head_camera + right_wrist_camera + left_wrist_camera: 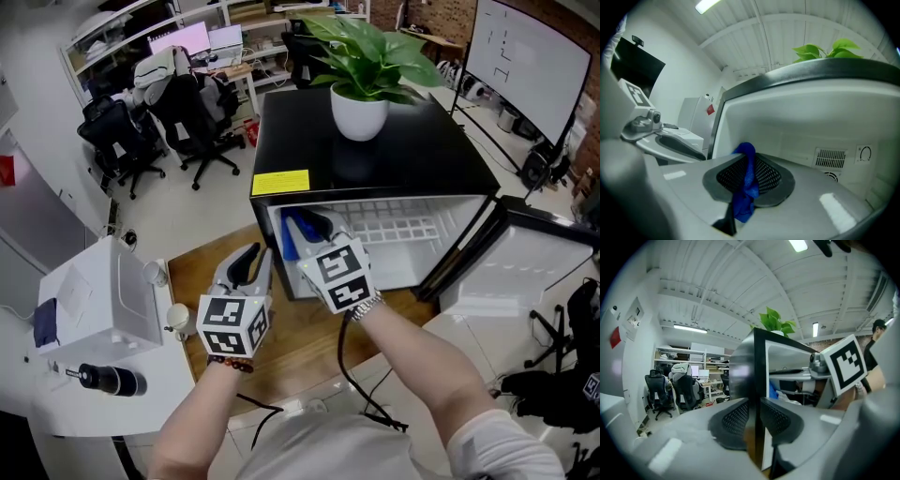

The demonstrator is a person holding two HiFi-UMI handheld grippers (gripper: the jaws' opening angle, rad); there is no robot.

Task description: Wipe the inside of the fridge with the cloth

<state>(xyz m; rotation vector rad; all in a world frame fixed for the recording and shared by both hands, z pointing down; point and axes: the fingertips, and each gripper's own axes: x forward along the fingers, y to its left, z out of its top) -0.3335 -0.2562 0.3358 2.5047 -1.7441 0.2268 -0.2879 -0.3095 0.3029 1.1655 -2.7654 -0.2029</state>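
Cloth (746, 164) sat clamped in our right gripper (317, 227), which was nearer, at the fridge (422, 150) mouth with the interior straight ahead. Our left gripper (754, 416), jaws slightly parted and empty, hung outside the left wall.

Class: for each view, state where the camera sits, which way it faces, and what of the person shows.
Head view: on the head, looking steeply down at the open fridge; left tongs, right tongs, both forearms show.
Left gripper view: on the left tongs, facing the fridge's front corner; right forearm shows.
Right gripper view: on the right tongs, facing into the fridge; its jaws clamp the cloth.
All three share the plant.
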